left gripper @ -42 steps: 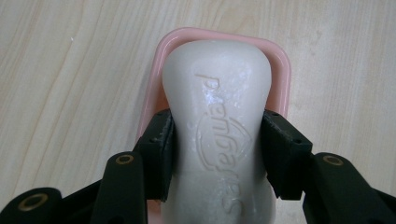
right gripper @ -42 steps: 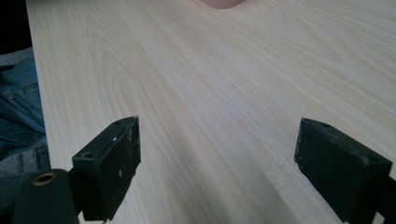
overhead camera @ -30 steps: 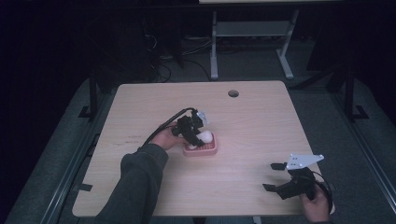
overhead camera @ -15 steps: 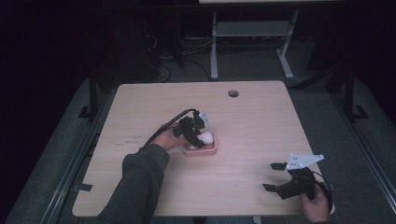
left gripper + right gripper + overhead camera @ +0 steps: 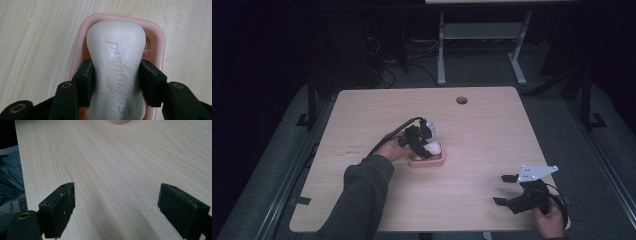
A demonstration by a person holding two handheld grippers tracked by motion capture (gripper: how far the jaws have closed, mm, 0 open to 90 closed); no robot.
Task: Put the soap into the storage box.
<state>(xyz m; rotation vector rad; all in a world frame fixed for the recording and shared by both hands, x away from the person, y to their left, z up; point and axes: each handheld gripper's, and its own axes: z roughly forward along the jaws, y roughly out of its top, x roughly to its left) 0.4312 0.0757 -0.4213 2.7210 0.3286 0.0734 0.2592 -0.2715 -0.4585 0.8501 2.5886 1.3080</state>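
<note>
Fingers (image 5: pixel 85 82) of the left gripper (image 5: pixel 116 85) were clamped on the soap (image 5: pixel 117 65), which sat over the pink dish (image 5: pixel 160 40). Right gripper (image 5: pixel 116 207) was wide open, well apart from the dish. Guessing the soap's either going in or coming out; can't tell.

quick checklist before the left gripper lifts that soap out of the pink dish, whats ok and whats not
1. Left gripper closed on the soap bar: ok, both pads press its narrow waist.
2. Grip centred across the bar: ok, the pads sit level on opposite sides.
3. Soap surface dry: not ok, droplets glisten on the embossed face, so it may slip.
4. Pink soap dish will stay down on the lift: cannot tell, nothing holds it and the soap's underside is hidden.
5. Right gripper out of the way: ok, open, near the table's front right corner, far from the dish.
</note>
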